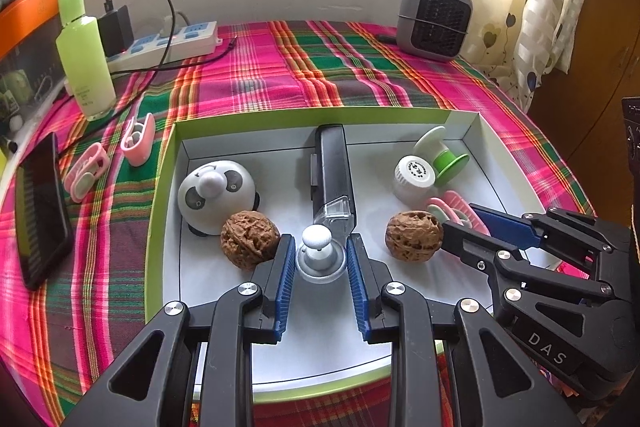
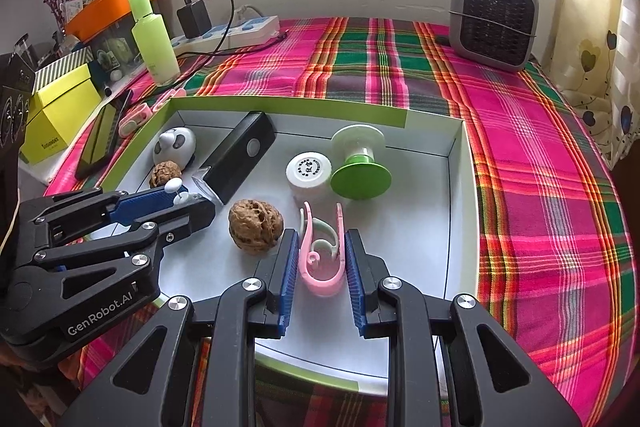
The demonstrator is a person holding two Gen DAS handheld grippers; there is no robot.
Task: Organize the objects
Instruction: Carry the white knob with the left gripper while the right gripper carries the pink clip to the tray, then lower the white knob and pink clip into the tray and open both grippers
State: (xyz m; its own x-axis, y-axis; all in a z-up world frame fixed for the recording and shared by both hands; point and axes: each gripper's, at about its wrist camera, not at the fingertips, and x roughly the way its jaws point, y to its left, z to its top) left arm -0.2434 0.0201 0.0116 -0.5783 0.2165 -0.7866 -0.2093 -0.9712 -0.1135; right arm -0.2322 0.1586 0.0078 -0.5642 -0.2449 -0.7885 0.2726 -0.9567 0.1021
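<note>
Plaid cloth covers the table under our white tray (image 1: 472, 131). Inside it, left tongs (image 1: 321, 255) straddle a light, tippy grey knob (image 1: 319, 255), apart; right tongs (image 2: 320, 263) bracket the springy pink clip (image 2: 320, 267), not pinching. Grip its stiff sides.

Grey knob (image 1: 319, 255), pink clip (image 2: 322, 259) (both boxed)

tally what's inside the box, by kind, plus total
walnuts: 2
panda toy: 1
black device: 1
white knob piece: 1
white cap jar: 1
green spool: 1
pink clip: 1
total: 8
</note>
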